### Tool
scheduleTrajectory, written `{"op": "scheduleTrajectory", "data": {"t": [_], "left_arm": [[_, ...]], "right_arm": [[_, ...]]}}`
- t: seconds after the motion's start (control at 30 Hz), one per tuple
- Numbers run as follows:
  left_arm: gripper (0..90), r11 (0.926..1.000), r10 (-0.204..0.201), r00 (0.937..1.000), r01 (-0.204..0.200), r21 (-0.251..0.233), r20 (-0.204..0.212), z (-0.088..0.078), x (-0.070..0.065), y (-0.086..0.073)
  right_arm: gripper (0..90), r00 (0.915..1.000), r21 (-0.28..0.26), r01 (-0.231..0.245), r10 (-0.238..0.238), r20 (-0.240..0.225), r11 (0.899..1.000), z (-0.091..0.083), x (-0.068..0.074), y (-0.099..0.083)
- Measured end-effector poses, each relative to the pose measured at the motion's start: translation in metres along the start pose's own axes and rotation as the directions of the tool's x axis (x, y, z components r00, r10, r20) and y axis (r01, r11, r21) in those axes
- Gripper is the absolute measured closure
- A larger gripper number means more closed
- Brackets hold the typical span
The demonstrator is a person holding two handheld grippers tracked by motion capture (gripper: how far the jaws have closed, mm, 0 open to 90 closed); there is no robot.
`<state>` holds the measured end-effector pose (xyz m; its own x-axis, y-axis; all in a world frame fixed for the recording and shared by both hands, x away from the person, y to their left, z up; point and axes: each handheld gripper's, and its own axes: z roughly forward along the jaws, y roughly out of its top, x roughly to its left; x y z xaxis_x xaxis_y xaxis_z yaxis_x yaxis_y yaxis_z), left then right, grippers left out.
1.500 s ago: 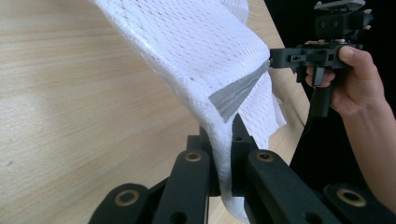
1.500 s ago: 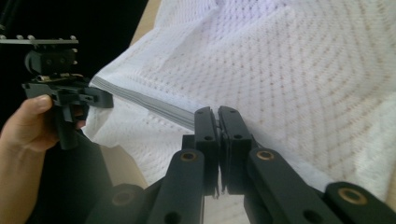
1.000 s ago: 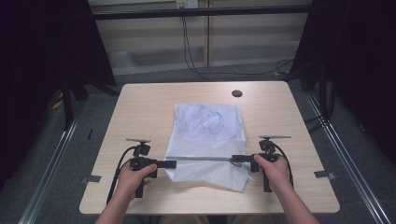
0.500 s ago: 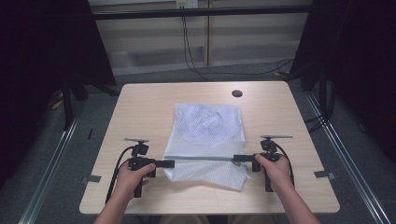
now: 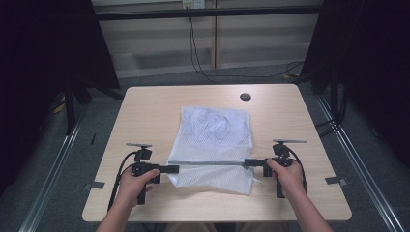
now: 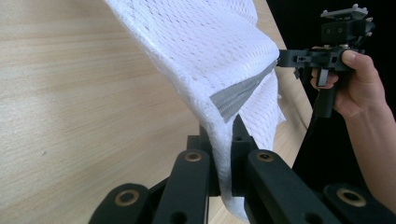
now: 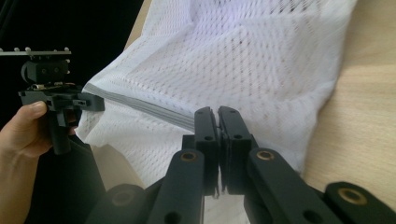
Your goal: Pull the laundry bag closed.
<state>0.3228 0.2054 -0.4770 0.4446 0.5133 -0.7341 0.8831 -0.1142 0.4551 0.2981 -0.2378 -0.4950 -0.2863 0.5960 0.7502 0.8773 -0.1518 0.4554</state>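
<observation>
The room is dark on both sides, with a pale panelled back wall, black cables hanging down it and a grey floor around the counter.

The rectangular light-wood counter (image 5: 145,111) carries 1 item and has a small dark round grommet (image 5: 245,96) near its far edge. Most of its surface is bare.

The white mesh fabric bag with a grey zipper band (image 5: 212,140) lies at the counter's centre. Its far part rests flat on the wood. Its near part is raised along the grey zipper band (image 5: 210,163), which runs left to right, taut between the 2 grippers. This band is the long axis; it lies across the person's front, and each hand is equally near its own end.

The left gripper (image 5: 173,169) holds the left end, jaws pressed together with mesh and band pinched between them (image 6: 223,154). The right gripper (image 5: 248,162) holds the right end, jaws pinching the fabric edge (image 7: 218,135).

Judgement: any next move probably depends on keeping the band straight, so both hands would need to travel together in the same direction.
</observation>
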Motion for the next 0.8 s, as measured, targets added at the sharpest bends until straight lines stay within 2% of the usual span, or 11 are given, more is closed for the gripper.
{"op": "scheduleTrajectory", "data": {"t": [0.17, 0.23, 0.37, 0.43, 0.8], "left_arm": [[89.0, 1.0, 0.001, 1.0, -0.001, -0.004, -0.004, 0.0, 0.0, 0.0], [89.0, 1.0, 0.006, 0.9999, -0.006, -0.005, -0.015, -0.003, 0.002, 0.001], [89.0, 0.9998, -0.01, 0.9999, 0.01, -0.02, -0.012, -0.006, 0.004, 0.0], [89.0, 0.9999, -0.001, 0.9999, 0.0, -0.013, -0.016, -0.005, 0.003, 0.001], [89.0, 0.9999, -0.007, 0.9999, 0.007, -0.01, -0.01, -0.003, 0.002, 0.0]], "right_arm": [[87.3, 1.0, 0.002, 0.002, -0.002, -0.001, 1.0, -0.002, 0.0, 0.001], [87.3, 0.9996, 0.0, 0.018, -0.018, 0.02, 1.0, -0.003, 0.001, 0.001], [87.2, 0.9997, -0.025, 0.003, -0.002, 0.025, 1.0, -0.01, -0.004, 0.003], [87.3, 0.9998, -0.032, -0.008, 0.008, 0.02, 0.999, -0.012, -0.005, 0.003], [87.2, 0.9992, -0.033, 0.003, -0.002, 0.041, 0.999, -0.014, -0.003, 0.004]]}}
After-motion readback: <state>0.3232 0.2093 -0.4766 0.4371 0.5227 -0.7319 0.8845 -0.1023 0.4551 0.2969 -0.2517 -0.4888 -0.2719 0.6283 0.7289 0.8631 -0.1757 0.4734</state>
